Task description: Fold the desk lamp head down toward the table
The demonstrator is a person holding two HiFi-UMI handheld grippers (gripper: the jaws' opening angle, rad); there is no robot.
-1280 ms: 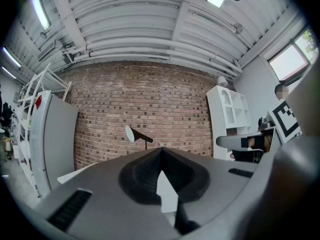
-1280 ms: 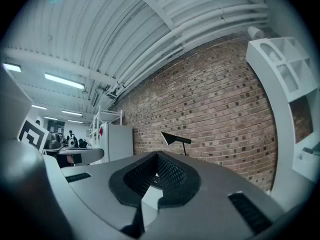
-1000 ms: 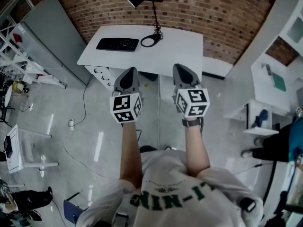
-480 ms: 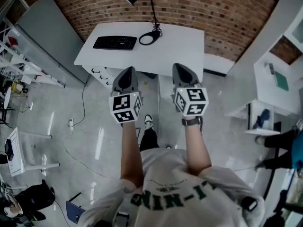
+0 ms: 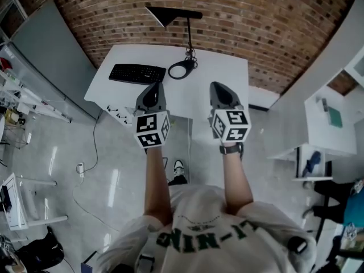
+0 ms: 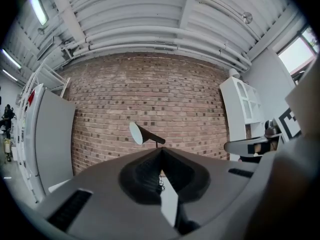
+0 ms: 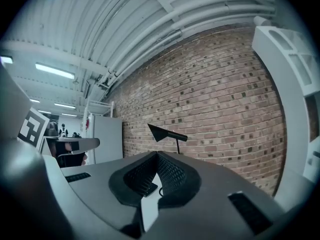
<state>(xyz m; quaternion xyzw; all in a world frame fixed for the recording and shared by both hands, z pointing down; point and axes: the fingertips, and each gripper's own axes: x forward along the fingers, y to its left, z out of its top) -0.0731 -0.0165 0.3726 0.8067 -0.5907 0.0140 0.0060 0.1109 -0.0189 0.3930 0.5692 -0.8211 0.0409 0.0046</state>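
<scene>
The black desk lamp stands at the back of the white table point(image 5: 227, 67). Its cone head point(image 5: 169, 14) is raised level on a thin upright pole point(image 5: 189, 36) above a ring base point(image 5: 181, 69). In the head view my left gripper point(image 5: 154, 86) and right gripper point(image 5: 218, 87) are held side by side over the table's front edge, short of the lamp. Both are shut, with nothing between their jaws. The left gripper view shows the lamp head point(image 6: 142, 133) just above the shut left gripper point(image 6: 161, 149). In the right gripper view the lamp head point(image 7: 165, 132) sits above the shut right gripper point(image 7: 156, 154).
A black keyboard point(image 5: 137, 73) lies on the table's left part, next to the lamp base. A brick wall point(image 5: 267, 21) backs the table. A grey panel point(image 5: 51, 44) stands to the left, white shelving point(image 5: 324, 118) to the right, and a cable point(image 5: 94, 147) runs over the floor.
Both grippers have come forward toward the table together; their tips now lie over its front edge. The lamp and table look nearer. The jaws stayed shut.
</scene>
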